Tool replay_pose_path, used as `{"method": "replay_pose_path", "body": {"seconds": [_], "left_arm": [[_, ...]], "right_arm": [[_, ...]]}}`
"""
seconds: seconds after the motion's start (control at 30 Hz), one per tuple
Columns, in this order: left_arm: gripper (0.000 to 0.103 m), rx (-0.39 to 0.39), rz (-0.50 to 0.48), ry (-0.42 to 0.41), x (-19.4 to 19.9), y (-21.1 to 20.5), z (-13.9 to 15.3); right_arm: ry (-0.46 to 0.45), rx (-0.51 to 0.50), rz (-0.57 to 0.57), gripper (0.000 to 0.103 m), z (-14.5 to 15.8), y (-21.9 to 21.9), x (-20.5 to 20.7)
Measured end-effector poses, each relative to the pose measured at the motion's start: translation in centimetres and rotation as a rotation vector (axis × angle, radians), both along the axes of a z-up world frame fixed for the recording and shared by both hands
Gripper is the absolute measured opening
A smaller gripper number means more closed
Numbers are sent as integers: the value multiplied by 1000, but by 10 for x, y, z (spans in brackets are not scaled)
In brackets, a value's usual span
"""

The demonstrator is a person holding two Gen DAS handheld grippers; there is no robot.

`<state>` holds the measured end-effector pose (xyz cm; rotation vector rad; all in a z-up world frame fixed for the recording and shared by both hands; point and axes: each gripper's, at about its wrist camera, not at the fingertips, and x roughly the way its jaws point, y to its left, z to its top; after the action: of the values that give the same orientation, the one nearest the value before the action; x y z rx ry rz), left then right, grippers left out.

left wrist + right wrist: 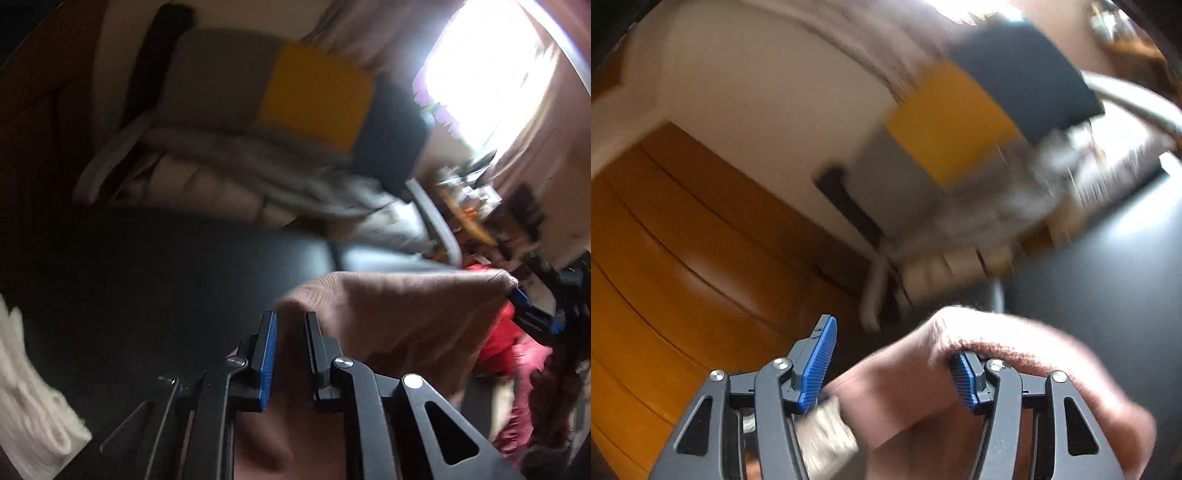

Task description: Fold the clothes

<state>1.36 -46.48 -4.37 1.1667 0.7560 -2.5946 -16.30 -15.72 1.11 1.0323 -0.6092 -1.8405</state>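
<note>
Two blurred wrist views, both cameras tilted and looking across a dark tabletop [147, 280] toward a chair draped with grey, yellow and dark fabric panels [266, 88]. At the far left edge of the left wrist view lies a white knitted item [26, 387], resting apart on the table and untouched. Moving right, the left gripper [291, 332] has its blue-padded fingers drawn close together on one edge of a dusty-pink knitted garment [399, 314], clenched on the cloth so that the fabric is lifted and stretched taut rather than left sagging. The garment spans rightward to its other corner, where the right gripper [532, 310] appears small at the frame edge, near a heap of red cloth [506, 339] and a bright window [487, 66]. In the right wrist view, wooden panelling [665, 266] fills the left. The right gripper [894, 350] has its fingers spread wide; the pink garment drapes over its right finger [960, 373] while the left finger stands bare, so whether it truly pinches anything cannot be told, though it seems released. A pale ribbed cuff or hem [827, 432] hangs below. Holding the garment up between both tools probably serves to straighten it before laying it down for a fold
</note>
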Motion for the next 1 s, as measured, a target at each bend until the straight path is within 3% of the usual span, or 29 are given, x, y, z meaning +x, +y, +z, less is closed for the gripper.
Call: {"method": "replay_pose_path", "body": {"seconds": [0.13,0.23,0.5,0.63,0.83,0.9,0.97,1.0], "left_arm": [[13,7,-5,24,33,11,-24],[17,22,-110,66,73,41,-39],[17,36,-187,-20,111,108,-112],[2,39,-171,-67,126,118,-133],[1,35,-42,-135,145,80,-129],[1,34,1,-157,151,67,-127],[17,5,-2,-134,158,74,-115],[17,-13,-9,-117,161,79,-108]], "right_arm": [[-42,50,91,64,-67,12,41],[-57,92,125,66,-108,36,90],[-61,260,149,71,-173,75,186],[-39,248,160,72,-191,83,199],[-22,236,179,72,-199,73,189],[-55,210,191,71,-195,74,187],[-107,109,164,68,-188,94,186],[-85,81,126,68,-179,110,187]]}}
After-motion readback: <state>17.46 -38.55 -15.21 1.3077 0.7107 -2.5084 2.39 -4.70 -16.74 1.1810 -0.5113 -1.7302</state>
